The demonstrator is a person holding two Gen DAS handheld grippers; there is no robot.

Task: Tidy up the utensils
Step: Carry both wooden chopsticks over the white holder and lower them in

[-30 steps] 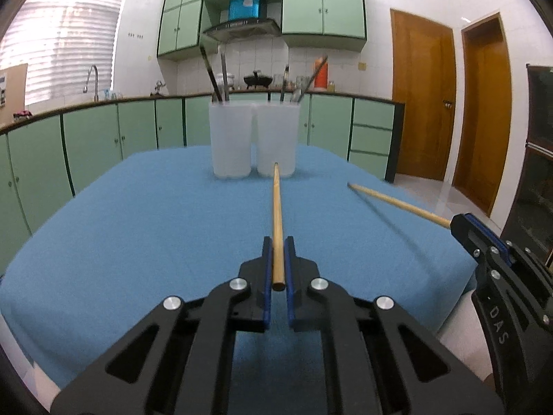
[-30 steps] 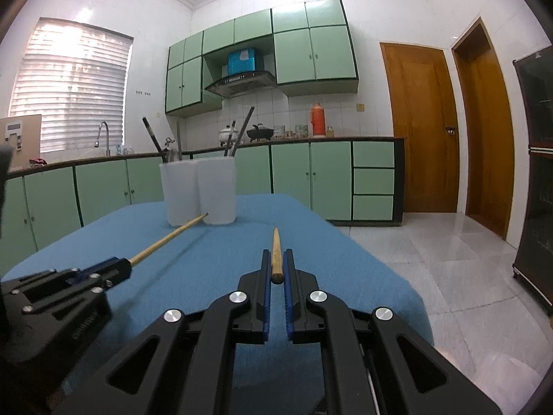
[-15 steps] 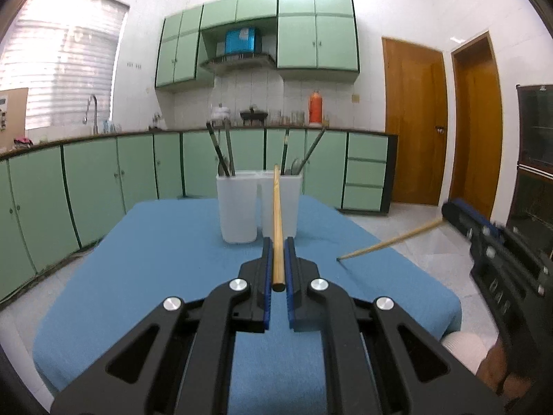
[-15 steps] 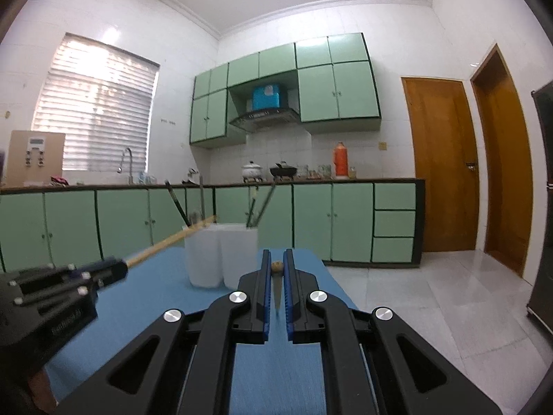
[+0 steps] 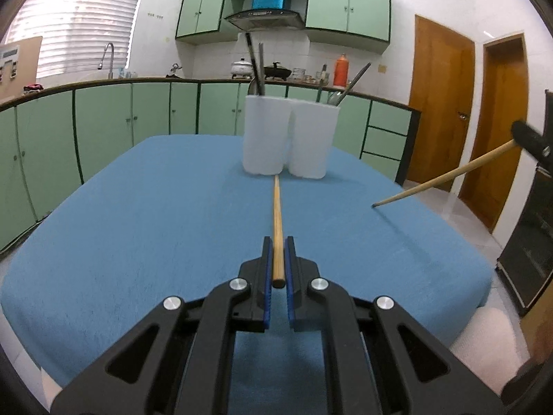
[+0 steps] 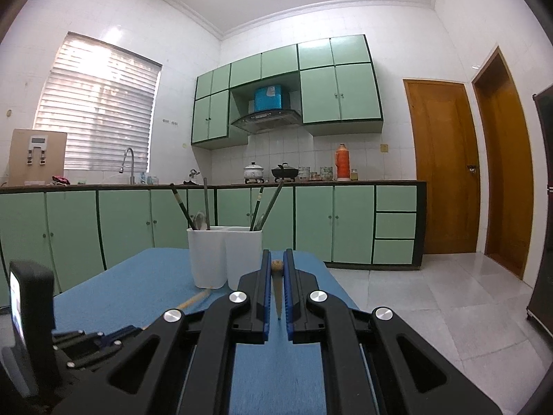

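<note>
My left gripper (image 5: 277, 245) is shut on a wooden chopstick (image 5: 277, 214) that points forward over the blue table (image 5: 138, 224) towards two white utensil holders (image 5: 288, 140). My right gripper (image 6: 277, 263) is shut on a second wooden chopstick (image 6: 277, 283), tilted so its butt end faces the camera. In the left wrist view that second chopstick (image 5: 446, 178) slants down from the right gripper's body at the right edge, its tip at the tablecloth. The holders (image 6: 224, 256) contain several dark chopsticks and spoons.
Green kitchen cabinets (image 5: 103, 121) and a counter run behind the table. Two wooden doors (image 6: 446, 166) stand at the right. The left gripper's body (image 6: 62, 342) shows low at the left of the right wrist view. Tiled floor lies right of the table.
The left gripper has tipped down again, its chopstick now pointing at the base of the holders. The right gripper has tilted up, so its chopstick tip points down at the table.
</note>
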